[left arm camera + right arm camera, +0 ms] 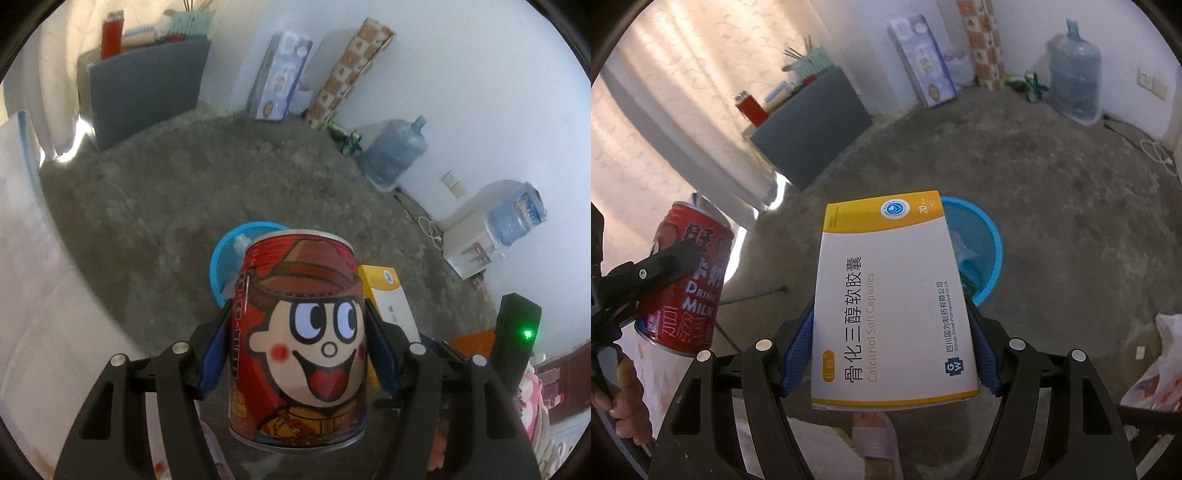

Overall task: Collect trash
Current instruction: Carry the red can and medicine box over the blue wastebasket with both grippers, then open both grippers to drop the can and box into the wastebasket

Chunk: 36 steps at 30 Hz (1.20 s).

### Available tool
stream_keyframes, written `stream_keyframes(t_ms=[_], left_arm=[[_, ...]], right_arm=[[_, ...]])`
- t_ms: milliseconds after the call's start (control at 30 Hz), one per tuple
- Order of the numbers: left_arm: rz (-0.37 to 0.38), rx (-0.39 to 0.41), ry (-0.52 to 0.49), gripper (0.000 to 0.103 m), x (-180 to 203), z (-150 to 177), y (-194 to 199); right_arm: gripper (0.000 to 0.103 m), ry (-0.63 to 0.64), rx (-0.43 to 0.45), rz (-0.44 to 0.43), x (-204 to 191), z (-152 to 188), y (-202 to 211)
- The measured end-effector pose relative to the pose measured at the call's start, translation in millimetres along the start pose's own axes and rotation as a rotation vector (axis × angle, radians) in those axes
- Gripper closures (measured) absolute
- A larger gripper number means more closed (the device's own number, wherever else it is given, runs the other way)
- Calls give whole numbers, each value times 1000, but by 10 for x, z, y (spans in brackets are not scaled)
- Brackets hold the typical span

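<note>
A red milk-drink can (301, 332) with a cartoon face is clamped upright between the blue pads of my left gripper (299, 343). The same can (687, 277) shows at the left of the right wrist view, with a black finger across it. My right gripper (890, 343) is shut on a white and yellow medicine box (892, 299), held flat by its long sides. A blue round bin (979, 243) stands on the floor just beyond the box, with some trash inside. In the left wrist view the bin (225, 258) sits behind the can and the box (388, 291) to its right.
Grey concrete floor (221, 177) all around. A grey cabinet (147, 88) stands by the curtain. Against the far wall lean cartons (280, 77); a water jug (395, 151) and a water dispenser (487, 229) stand there too. A slippered foot (875, 439) and a plastic bag (1160, 362) are close.
</note>
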<state>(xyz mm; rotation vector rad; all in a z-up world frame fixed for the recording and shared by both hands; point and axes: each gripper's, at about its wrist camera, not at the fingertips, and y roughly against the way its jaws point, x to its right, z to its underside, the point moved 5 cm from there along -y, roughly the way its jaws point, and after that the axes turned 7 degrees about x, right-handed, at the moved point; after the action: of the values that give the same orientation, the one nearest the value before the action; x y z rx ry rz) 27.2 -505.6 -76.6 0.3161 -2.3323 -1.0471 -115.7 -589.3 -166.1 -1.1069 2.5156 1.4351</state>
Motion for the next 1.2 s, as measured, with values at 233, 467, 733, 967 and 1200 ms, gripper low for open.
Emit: stream_keyframes(t_ms=[233, 467, 733, 967, 1200], left_arm=[[-69, -85, 127, 39, -172, -50, -720], [-121, -165, 234, 39, -358, 36, -1356], [-164, -193, 282, 28, -531, -45, -1922], [-155, -123, 281, 27, -613, -151, -1769], [-155, -63, 246, 27, -612, -246, -1566]], right_arm=[[35, -63, -99, 7, 250, -39, -512], [35, -160, -178, 14, 491, -71, -983], [33, -176, -210, 55, 597, -119, -1434], [32, -189, -217, 70, 759, -119, -1634], [30, -190, -197, 94, 802, -104, -1541]])
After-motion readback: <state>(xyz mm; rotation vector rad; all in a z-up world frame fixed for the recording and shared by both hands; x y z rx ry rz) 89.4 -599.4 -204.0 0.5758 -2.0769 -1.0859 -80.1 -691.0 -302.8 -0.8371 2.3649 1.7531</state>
